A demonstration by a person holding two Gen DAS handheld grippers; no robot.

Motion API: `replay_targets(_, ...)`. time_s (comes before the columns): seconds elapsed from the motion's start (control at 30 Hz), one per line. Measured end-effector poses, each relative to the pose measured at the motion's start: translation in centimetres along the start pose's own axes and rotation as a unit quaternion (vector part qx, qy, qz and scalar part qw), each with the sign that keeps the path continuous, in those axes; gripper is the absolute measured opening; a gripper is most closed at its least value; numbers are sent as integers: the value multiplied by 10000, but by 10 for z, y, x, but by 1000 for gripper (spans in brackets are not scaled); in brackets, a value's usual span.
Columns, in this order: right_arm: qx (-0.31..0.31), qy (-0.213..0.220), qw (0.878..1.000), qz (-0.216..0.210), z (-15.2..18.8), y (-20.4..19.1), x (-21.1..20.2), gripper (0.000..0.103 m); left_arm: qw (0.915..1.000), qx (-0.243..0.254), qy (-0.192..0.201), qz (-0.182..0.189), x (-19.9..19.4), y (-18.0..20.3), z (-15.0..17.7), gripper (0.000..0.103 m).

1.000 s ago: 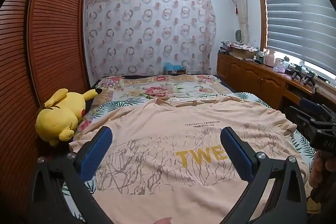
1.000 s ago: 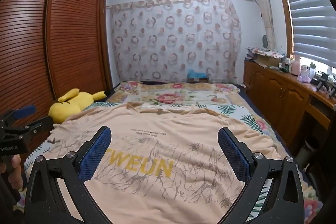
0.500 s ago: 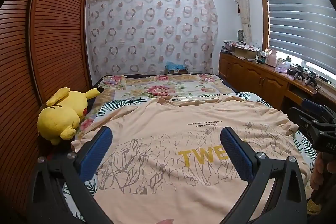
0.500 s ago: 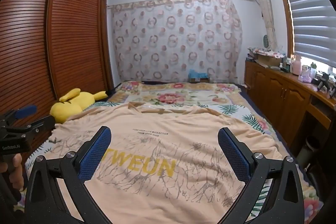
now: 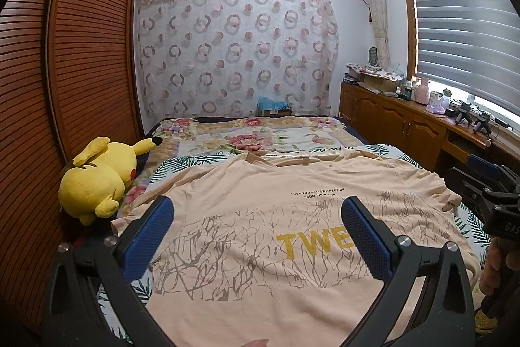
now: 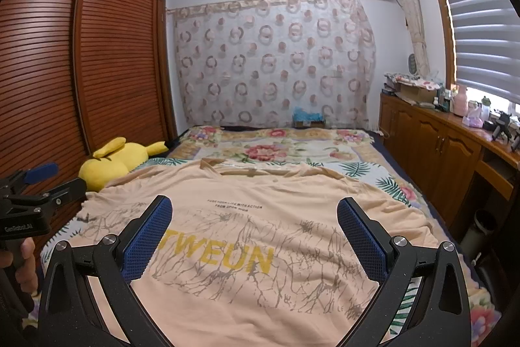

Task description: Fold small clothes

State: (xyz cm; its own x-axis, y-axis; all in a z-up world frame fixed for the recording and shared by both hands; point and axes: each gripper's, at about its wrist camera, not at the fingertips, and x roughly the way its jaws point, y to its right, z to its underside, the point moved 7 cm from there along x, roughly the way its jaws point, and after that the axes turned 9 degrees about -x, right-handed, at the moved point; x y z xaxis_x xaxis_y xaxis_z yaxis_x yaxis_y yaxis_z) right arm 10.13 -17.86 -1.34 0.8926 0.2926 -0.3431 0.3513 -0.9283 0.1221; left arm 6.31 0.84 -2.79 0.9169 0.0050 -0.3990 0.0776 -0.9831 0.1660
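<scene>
Shirt (image 5: 260,236) position is unchanged from a second ago: one peach T-shirt lies spread flat, print up, on the bed (image 5: 253,135), collar toward the curtain. Beside its far left sleeve I count one yellow plush (image 5: 97,174). My two tools have barely drifted. I hold the left tool (image 5: 256,236) level above the shirt's hem, jaws spread wide and empty. The right tool (image 6: 255,236) hovers likewise, jaws apart, gripping nothing.
</scene>
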Motion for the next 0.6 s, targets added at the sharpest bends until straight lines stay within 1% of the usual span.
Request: replay_targets(0.6,10,-7,10000,-7,0,1,0,103,10000,-12,34,-23,-5,-4,-6,103)
